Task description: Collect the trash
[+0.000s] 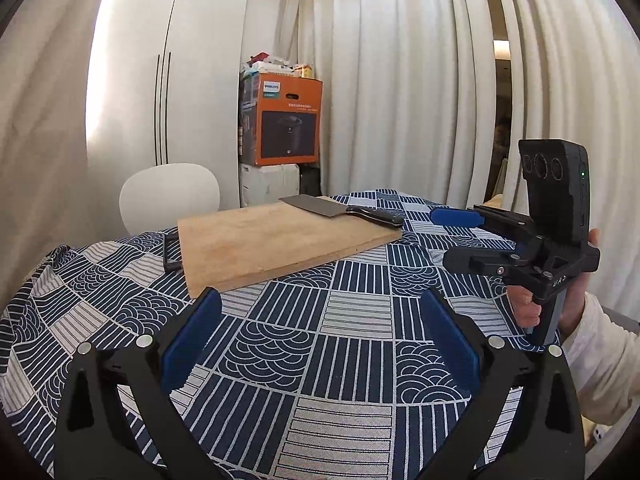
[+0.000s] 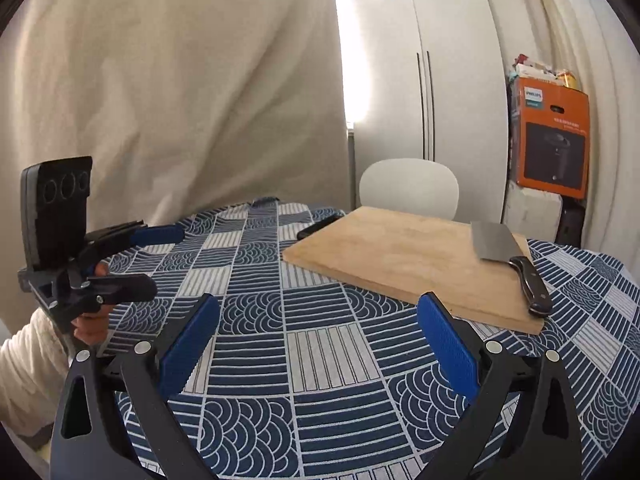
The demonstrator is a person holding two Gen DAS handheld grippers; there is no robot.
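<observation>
Left wrist view: we see a patterned tablecloth (image 1: 340, 320), a board (image 1: 280, 244) beyond our wide-open left gripper (image 1: 320, 344), and a cleaver (image 1: 340, 210) on its far edge. Right gripper (image 2: 318, 344) likewise spread, empty. We find no trash in either view.

The board (image 1: 280, 244) hides most of a dark object (image 1: 173, 254) behind its far left corner; only a thin black edge shows, too little to say what it is. In the right wrist view the same object (image 2: 318, 227) pokes out from the board's (image 2: 404, 264) far side. The chair (image 1: 170, 196) is covered below by the bench (image 1: 340, 360). Small print on the orange box (image 1: 286, 120) is too small to read, and the heap (image 1: 276, 65) on top of it is perhaps packets. Both grippers' bodies are cut off by the lower edge. The sleeve (image 1: 600, 364) runs out of frame at right.
</observation>
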